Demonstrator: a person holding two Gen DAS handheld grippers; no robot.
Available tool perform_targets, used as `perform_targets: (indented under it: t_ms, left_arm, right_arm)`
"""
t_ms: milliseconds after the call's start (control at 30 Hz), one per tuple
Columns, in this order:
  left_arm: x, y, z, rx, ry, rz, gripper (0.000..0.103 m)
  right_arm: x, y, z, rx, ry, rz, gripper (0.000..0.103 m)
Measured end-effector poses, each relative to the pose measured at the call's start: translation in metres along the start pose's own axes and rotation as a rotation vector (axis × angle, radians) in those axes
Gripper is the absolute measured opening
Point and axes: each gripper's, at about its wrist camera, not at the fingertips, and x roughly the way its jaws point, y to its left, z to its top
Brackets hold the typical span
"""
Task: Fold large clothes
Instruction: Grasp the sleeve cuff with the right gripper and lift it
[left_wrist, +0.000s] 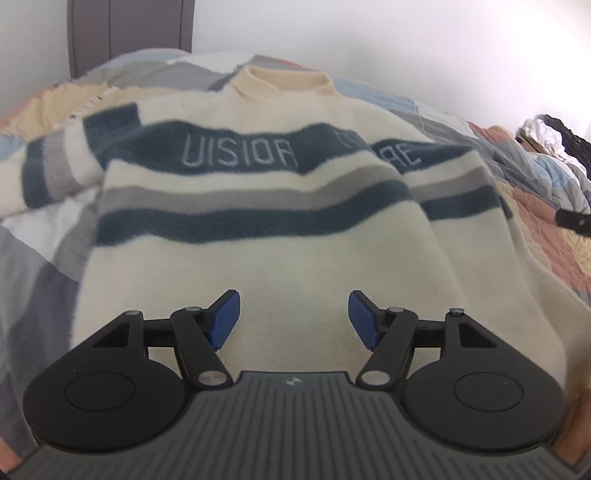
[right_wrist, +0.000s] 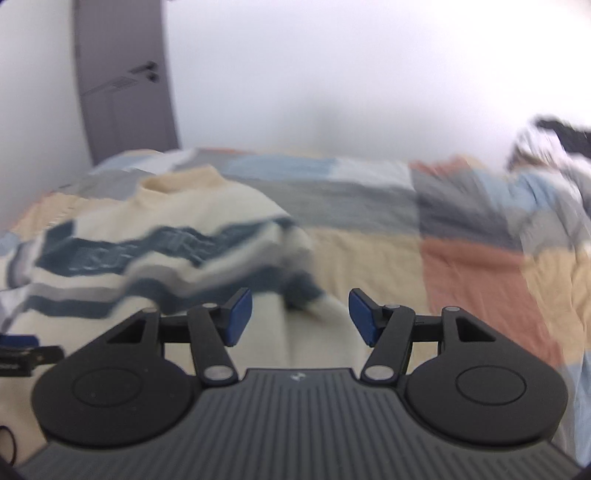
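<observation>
A cream sweater (left_wrist: 258, 258) with dark teal and grey stripes and lettering lies front-up on the bed, collar at the far side. Its right sleeve is folded down along the body. My left gripper (left_wrist: 293, 319) is open and empty, hovering over the sweater's lower body. My right gripper (right_wrist: 300, 317) is open and empty over the sweater's (right_wrist: 155, 251) right side, near the folded sleeve. The right wrist view is motion-blurred. The other gripper shows at the left edge of that view (right_wrist: 22, 354) and at the right edge of the left wrist view (left_wrist: 572, 219).
A patchwork quilt (right_wrist: 461, 266) in grey, blue, beige and rust covers the bed. A pile of dark and white clothes (left_wrist: 554, 140) lies at the far right. A grey door (right_wrist: 122, 81) and white walls stand behind the bed.
</observation>
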Motion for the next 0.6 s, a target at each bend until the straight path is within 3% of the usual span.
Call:
perform_targets:
  t_ms: [167,300,400,600]
  left_arm:
    - [0.013,0.004,-0.001,0.016,-0.021,-0.028,0.07]
    - [0.019,0.01,0.003,-0.026,-0.018,-0.039,0.07]
    - [0.018,0.012,0.004,-0.039,-0.02,-0.045,0.07]
    - [0.01,0.02,0.001,-0.121,-0.014,-0.083,0.07]
  right_arm:
    - [0.031,-0.028,-0.012,0.063,0.095,-0.093,0.061]
    - [0.051,-0.046,-0.028,0.103,0.187,-0.143,0.061]
    - [0.055,-0.053,-0.033,0.163,0.224,-0.108,0.061]
    - [0.064,-0.048,-0.036,0.132,0.287,-0.099,0.06]
